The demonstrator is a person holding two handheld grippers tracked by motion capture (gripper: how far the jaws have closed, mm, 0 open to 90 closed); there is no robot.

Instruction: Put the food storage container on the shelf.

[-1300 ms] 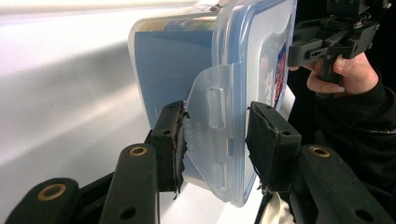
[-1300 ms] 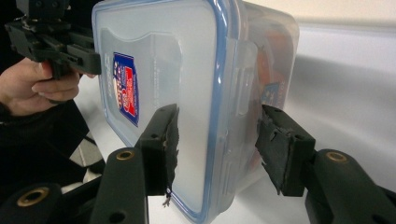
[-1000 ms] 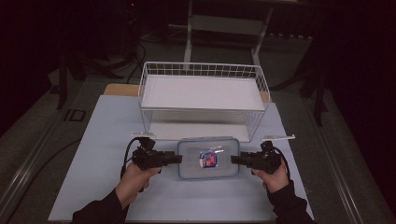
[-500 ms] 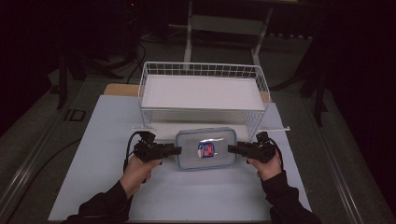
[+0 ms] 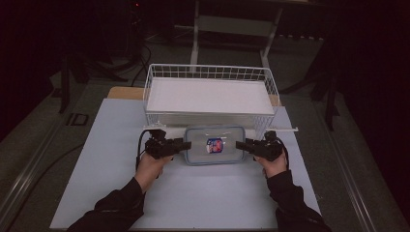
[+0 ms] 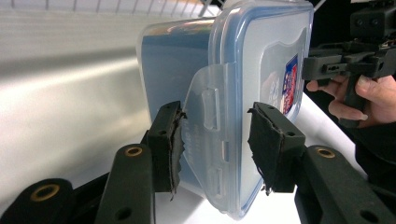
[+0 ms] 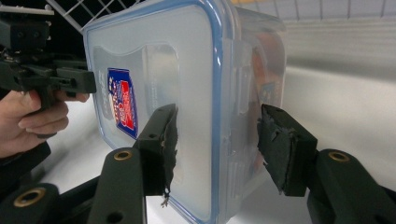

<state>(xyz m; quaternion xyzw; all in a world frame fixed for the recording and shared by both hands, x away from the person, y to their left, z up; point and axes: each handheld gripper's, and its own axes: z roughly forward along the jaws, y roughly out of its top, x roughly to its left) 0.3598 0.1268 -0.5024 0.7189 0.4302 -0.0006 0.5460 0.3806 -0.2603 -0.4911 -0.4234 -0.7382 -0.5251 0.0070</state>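
Carrying the lidded container [image 5: 214,145] toward the wire basket [image 5: 211,72], we now have it just before the basket, left gripper [image 5: 183,145] and right gripper [image 5: 240,144] clamping its ends; placement seems near.

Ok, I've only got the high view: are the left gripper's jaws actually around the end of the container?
Observer: Yes. In the left gripper view, the left gripper straddles the container at its latch flap, one jaw on the lid side and one on the base side.
Operator: Pads pressing?
Observer: The base-side pad meets the flap. A thin gap seems to show at the lid-side pad, so I can't confirm a clamp.
Operator: And the right one?
Observer: The right gripper straddles the opposite end the same way. I can't tell whether it's clamped.
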